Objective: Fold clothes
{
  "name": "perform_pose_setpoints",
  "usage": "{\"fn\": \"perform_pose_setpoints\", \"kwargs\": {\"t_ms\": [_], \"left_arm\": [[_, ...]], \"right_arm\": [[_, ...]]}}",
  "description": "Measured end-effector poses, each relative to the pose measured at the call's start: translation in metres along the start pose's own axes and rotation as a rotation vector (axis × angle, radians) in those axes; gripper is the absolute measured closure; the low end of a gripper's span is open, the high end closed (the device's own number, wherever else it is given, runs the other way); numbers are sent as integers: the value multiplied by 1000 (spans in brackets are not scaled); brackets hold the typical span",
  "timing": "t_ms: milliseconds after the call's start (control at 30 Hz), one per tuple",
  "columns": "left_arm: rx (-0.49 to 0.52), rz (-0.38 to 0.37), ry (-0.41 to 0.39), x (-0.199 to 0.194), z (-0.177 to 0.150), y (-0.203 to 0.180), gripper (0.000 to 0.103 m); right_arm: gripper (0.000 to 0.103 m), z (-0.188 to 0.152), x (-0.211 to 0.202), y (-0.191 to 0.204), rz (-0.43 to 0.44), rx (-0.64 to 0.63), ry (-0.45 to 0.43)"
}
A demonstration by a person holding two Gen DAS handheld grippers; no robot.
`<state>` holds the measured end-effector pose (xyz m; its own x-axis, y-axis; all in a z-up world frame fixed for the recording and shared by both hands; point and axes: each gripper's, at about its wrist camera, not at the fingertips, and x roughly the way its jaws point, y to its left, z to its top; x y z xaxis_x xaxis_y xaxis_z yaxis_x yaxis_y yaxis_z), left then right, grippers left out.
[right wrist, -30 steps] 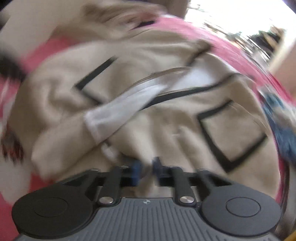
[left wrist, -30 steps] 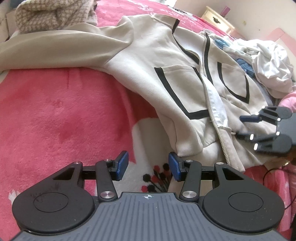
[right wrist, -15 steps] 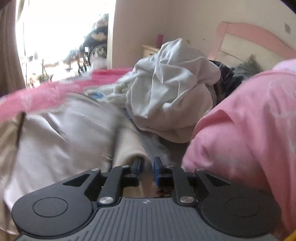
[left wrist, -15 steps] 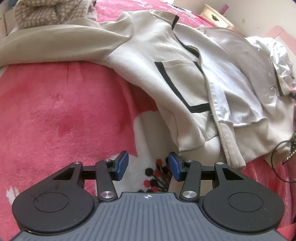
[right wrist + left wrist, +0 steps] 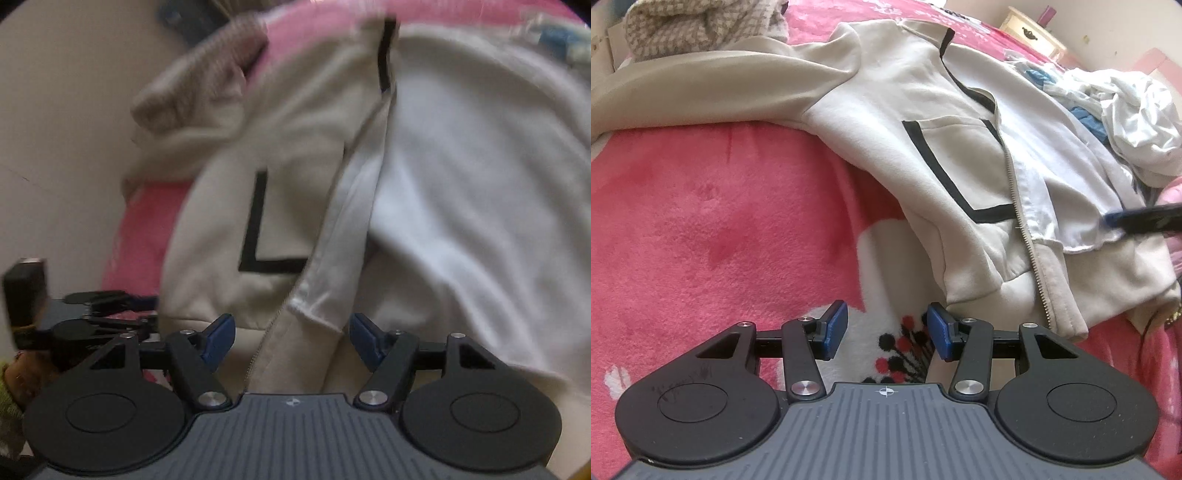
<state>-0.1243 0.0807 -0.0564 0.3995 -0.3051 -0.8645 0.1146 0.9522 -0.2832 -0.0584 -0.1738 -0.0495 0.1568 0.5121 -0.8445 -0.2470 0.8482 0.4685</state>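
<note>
Now your right gripper (image 5: 291, 338) has just let go: its jaws were pinched on the hoodie's (image 5: 923, 110) front panel a second ago and have been opening since, and they stand spread above the hem and zipper (image 5: 266, 347), cloth below them but nothing pressed. That panel has been flung open, so the white lining (image 5: 1052, 147) faces up where the second pocket outline showed before. The hoodie lies unzipped on the pink bed (image 5: 701, 221), one sleeve (image 5: 701, 81) stretched out to the left, a heap of white laundry (image 5: 1137, 122) touching its far side. Your left gripper (image 5: 886, 332) has not moved; its jaws are half spread over bare blanket, holding nothing. I judge this as spreading flat before any fold: you likely need the panel closed or smoothed next.
</note>
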Motion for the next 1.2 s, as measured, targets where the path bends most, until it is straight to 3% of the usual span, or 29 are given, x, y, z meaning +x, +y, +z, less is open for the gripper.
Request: {"fn": "perform_pose_setpoints", "kwargs": {"t_ms": [167, 433, 567, 633, 667, 733, 767, 800, 867, 1033, 1200], "left_arm": [[12, 6, -3, 2, 1, -4, 55], [49, -1, 15, 13, 2, -16, 55], [56, 2, 14, 18, 4, -21, 55], [52, 3, 12, 19, 4, -22, 55], [50, 5, 9, 19, 4, -22, 55], [46, 8, 3, 19, 3, -23, 54], [45, 10, 0, 18, 2, -23, 54], [45, 10, -3, 17, 2, -23, 54], [43, 7, -9, 14, 0, -22, 54], [69, -16, -23, 8, -2, -25, 54], [99, -55, -20, 4, -3, -29, 54]], "right_arm": [[29, 3, 26, 5, -29, 18, 80], [32, -22, 24, 58, -182, -280, 18], [33, -40, 39, 76, -216, -389, 61], [38, -48, 47, 73, -255, -420, 73], [46, -50, 48, 70, -267, -423, 65], [67, -52, 36, 59, -256, -384, 27], [82, -53, 26, 53, -242, -350, 3], [89, -52, 15, 44, -221, -307, -26], [92, -52, -9, 28, -191, -224, -89], [93, -62, -71, -26, -211, 3, -277], [93, -75, -74, -90, -147, 304, -280]]}}
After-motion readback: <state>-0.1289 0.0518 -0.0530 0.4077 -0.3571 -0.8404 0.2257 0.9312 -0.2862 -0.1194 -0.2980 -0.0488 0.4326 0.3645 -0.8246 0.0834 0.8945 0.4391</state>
